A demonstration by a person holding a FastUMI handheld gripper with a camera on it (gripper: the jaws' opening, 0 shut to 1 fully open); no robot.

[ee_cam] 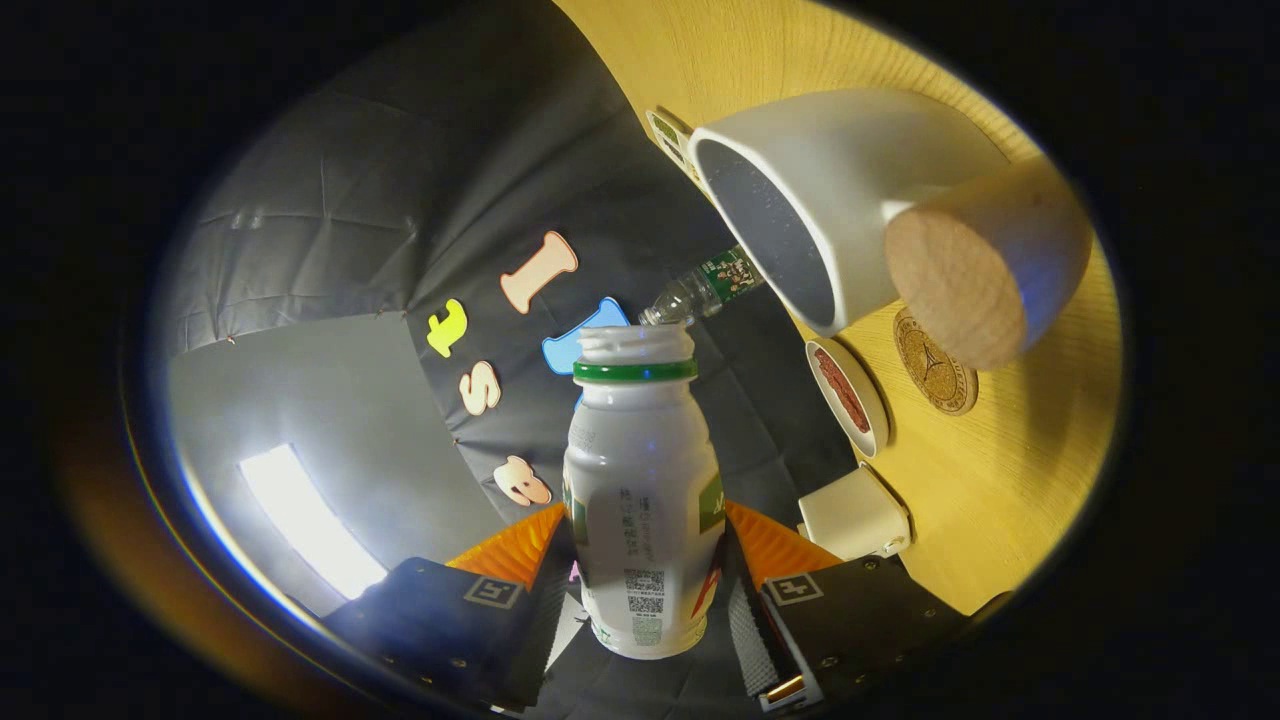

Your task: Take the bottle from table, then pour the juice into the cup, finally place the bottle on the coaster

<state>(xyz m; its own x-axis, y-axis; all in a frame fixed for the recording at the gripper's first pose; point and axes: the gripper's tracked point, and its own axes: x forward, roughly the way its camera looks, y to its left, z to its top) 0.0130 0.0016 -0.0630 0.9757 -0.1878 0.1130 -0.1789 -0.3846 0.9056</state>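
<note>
A: How is the gripper [645, 590] seen?
B: Its fingers are pressed on the white bottle [643, 490], which is held tipped, its open mouth aimed near the cup [850, 200].

A: And beyond?
B: The white cup is seen on the wooden table [1000, 470], with the coaster [935, 362] just beside it.

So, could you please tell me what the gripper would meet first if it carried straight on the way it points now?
Probably the black cloth wall. The gripper, shut on the bottle, points past the cup beside that line, though depth is unclear.
</note>
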